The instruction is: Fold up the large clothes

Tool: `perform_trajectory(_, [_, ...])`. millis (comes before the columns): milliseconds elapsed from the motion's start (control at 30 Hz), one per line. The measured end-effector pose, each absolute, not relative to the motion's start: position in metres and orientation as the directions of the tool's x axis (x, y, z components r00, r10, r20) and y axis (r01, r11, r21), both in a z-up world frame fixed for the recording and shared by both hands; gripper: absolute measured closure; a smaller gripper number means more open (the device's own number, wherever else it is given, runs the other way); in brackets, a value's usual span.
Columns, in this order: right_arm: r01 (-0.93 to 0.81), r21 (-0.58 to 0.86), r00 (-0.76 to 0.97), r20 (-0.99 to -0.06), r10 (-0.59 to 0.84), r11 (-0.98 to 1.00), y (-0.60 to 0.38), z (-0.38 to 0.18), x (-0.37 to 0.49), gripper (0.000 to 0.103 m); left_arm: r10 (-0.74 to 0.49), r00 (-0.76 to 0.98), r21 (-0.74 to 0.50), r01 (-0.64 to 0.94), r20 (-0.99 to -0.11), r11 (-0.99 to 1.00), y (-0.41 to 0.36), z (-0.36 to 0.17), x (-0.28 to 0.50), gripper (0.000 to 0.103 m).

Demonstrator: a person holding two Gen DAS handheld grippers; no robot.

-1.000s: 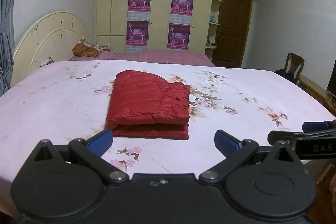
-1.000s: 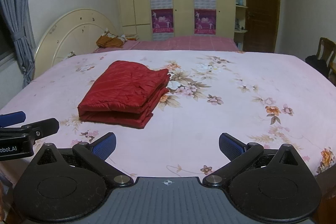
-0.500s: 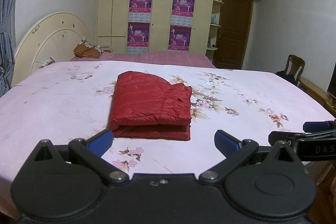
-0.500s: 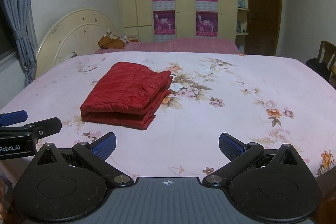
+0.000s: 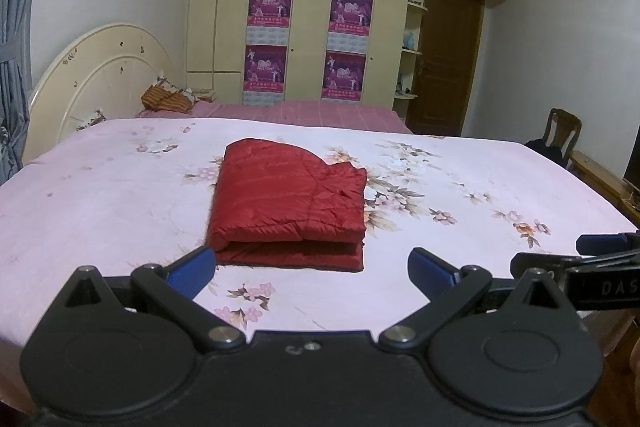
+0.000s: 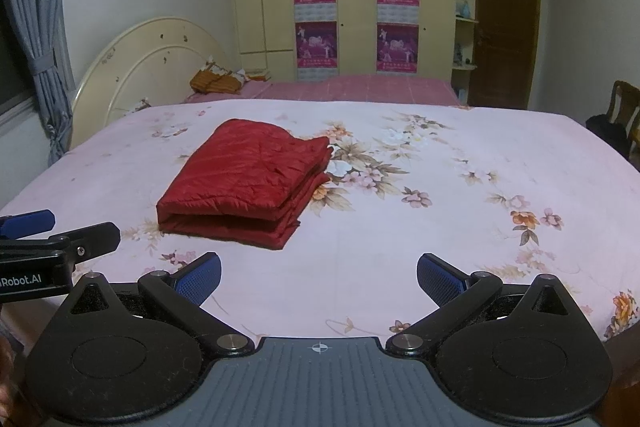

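Observation:
A red quilted jacket (image 5: 288, 205) lies folded into a flat rectangle on the pink floral bed (image 5: 100, 195); it also shows in the right wrist view (image 6: 248, 183). My left gripper (image 5: 312, 273) is open and empty, held just in front of the jacket's near edge. My right gripper (image 6: 318, 277) is open and empty, held to the right of the jacket and short of it. Each gripper shows at the edge of the other's view: the right one (image 5: 596, 267), the left one (image 6: 48, 243).
A cream headboard (image 5: 100, 75) and a striped pillow (image 5: 166, 99) are at the far left. A wardrobe with posters (image 5: 308, 47) and a brown door (image 5: 448, 55) stand behind the bed. A wooden chair (image 5: 560, 135) stands at the right. A curtain (image 6: 36, 19) hangs at the left.
Both grippers have risen and drawn back slightly, so the jacket sits a little lower and smaller in view. The jacket has not moved. Both grippers stay open.

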State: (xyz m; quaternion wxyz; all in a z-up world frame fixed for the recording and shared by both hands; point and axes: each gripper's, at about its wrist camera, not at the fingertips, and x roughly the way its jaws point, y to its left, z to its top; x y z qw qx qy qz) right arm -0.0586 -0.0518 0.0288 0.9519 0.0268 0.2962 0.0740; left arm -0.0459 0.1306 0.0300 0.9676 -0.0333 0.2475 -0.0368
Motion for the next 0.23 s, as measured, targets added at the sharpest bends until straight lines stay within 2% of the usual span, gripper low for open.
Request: perform_trajectory(233, [-0.127, 0.099, 0.814, -0.558, 0.161, 0.987, -0.0537, 0.0290, -0.0566, 0.000, -0.086, 0.874, -0.083, 0.053, -0.477, 0.995, 0.1291, 0.0309, -0.0438, 0.001])
